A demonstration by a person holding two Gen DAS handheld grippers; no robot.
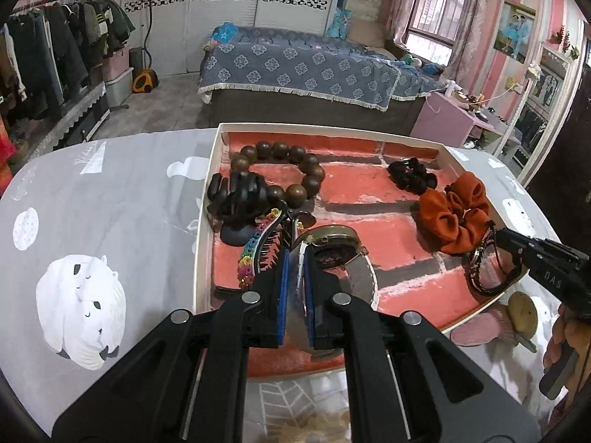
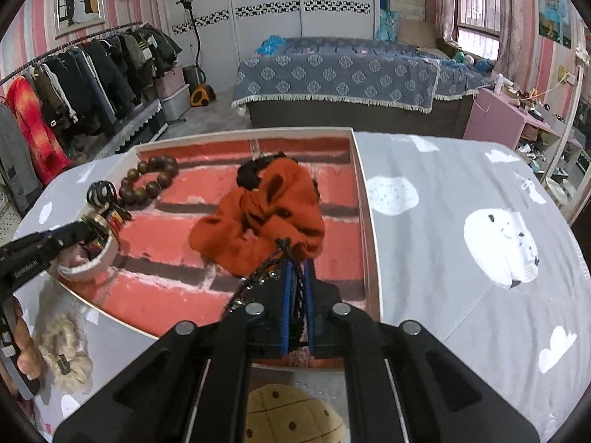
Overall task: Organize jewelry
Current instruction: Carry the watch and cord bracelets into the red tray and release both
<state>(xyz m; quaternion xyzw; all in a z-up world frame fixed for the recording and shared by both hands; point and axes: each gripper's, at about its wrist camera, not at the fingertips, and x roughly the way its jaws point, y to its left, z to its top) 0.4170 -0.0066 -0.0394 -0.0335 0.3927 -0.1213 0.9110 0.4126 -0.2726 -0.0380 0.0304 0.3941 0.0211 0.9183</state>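
Your left gripper (image 1: pixel 295 251) is clamped tight on the white-strapped watch (image 1: pixel 332 251) over the tray (image 1: pixel 207 199); your right gripper (image 2: pixel 298 269) pinches a dark braided bracelet (image 2: pixel 255 280) beside the orange scrunchie (image 2: pixel 258 217).

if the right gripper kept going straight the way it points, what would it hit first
Most likely the orange scrunchie, lying just past the right gripper in the box. Depth is unclear; the gripper already pinches a dark braided bracelet.
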